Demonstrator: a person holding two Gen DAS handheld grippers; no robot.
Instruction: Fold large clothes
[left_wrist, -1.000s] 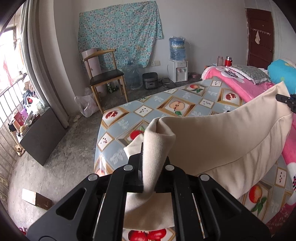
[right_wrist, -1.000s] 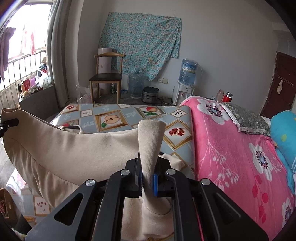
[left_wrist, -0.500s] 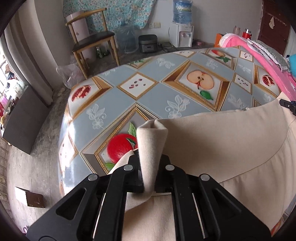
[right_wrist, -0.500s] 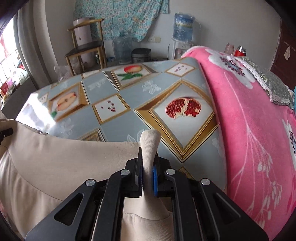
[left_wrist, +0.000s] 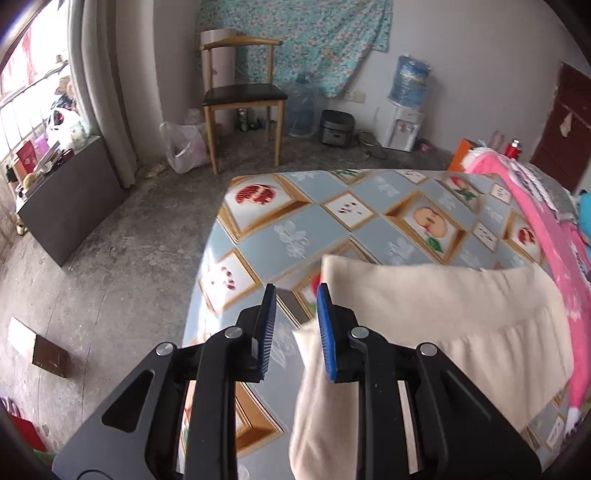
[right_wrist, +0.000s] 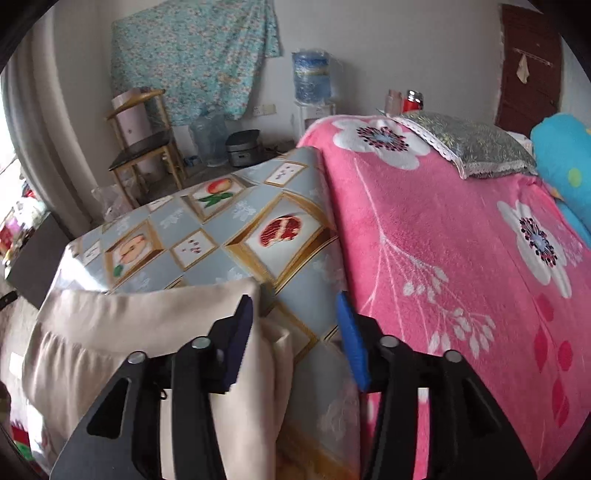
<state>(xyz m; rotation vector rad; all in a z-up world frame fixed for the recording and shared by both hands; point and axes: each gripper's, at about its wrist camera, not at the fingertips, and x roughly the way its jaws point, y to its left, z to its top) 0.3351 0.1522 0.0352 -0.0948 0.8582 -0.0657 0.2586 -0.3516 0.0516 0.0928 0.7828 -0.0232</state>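
the cream garment (left_wrist: 443, 317) lies folded on the fruit-print tablecloth (left_wrist: 295, 236), long axis running between the tools. left gripper (left_wrist: 293, 325) and right gripper (right_wrist: 295, 332) have just opened, empty (each beside one end, equally near).

The cream knit garment (left_wrist: 436, 317) lay folded across the near edge of the fruit-patterned desk (left_wrist: 306, 229), its doubled edge rounded and puffy.

The left gripper (left_wrist: 294, 314) and the right gripper (right_wrist: 295, 314) are both pointing steeply downward, their jaws having just been opening and now standing apart, gripping nothing.
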